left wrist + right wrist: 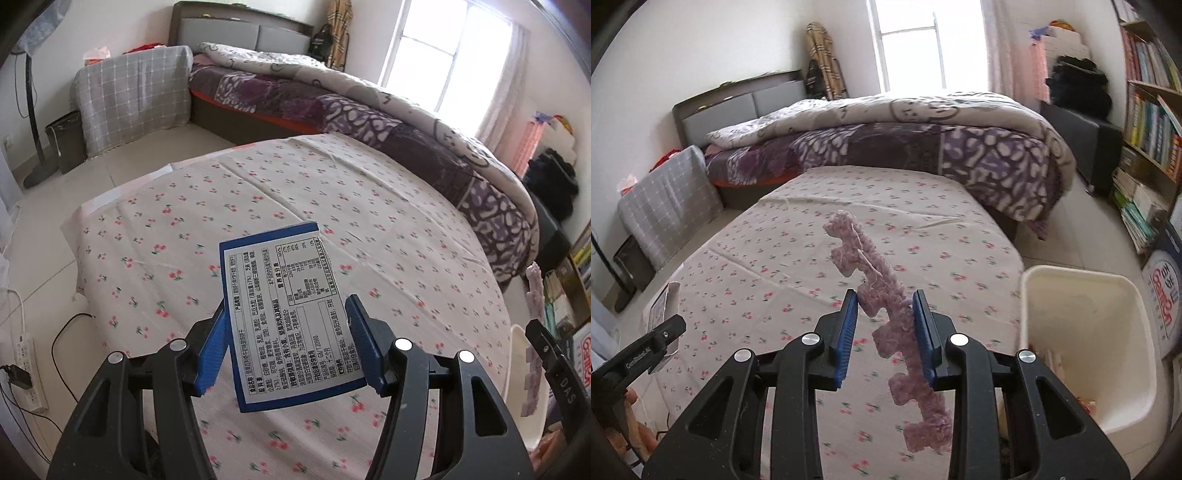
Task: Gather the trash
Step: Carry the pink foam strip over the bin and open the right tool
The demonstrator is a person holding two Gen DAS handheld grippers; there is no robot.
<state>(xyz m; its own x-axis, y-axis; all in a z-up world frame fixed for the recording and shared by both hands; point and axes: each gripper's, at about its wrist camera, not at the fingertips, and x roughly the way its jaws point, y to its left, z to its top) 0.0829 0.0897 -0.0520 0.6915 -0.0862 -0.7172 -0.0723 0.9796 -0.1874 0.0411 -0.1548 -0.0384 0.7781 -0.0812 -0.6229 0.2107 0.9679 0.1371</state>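
The right hand-held gripper (885,339) holds a pink knitted strip (886,314) loosely between its narrow jaws, carried above the worktop (923,206) just left of the white bin (1082,332), likely for dropping in. Further left of the bin, the left hand-held gripper (286,345), half-open, clamps a blue box (284,314).

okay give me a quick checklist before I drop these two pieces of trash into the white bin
1. Left gripper shut on the blue box: ok, pads press both sides.
2. Right gripper holding the pink foam strip: cannot tell, it sits between the pads, touching the right one.
3. White bin open beside the table: ok.
4. Bin has room: ok, only a little inside.
5. Either gripper over the bin: not ok, both hang above the cherry tablecloth.
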